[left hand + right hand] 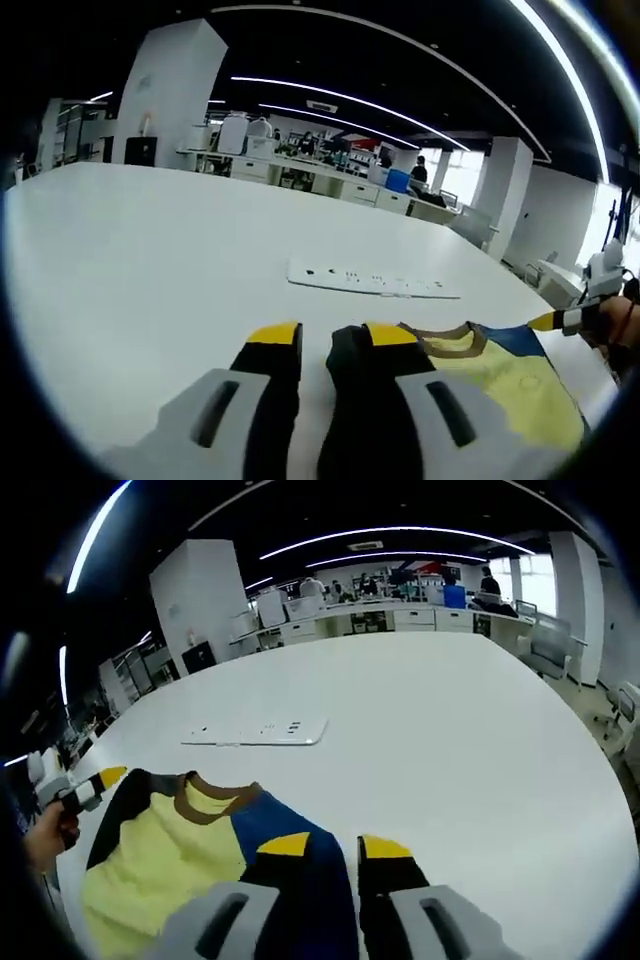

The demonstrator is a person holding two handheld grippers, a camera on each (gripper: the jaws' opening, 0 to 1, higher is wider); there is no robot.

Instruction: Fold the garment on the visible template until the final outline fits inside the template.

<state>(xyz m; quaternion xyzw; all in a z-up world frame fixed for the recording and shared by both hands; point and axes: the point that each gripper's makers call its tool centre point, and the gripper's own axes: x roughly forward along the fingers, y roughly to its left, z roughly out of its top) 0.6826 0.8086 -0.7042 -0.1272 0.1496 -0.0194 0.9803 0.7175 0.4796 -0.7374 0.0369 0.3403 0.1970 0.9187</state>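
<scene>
In the left gripper view, the left gripper (317,345) rises from the bottom of the frame with its 2 yellow-tipped jaws a little apart, nothing between them. Just right of it, at the lower right, the garment (500,385) lies on the white worktop (150,270); it is yellow with a blue part, black parts and a brown collar. The right-hand jaw lies at its edge; whether it touches cannot be told.

In the right gripper view, the right gripper (335,847) has its jaws slightly apart at the bottom, the left-hand jaw over the garment's (170,855) blue part.

Beyond, mid-frame, a flat white strip (372,279) lies on the worktop. Desks and people stand far behind.
</scene>
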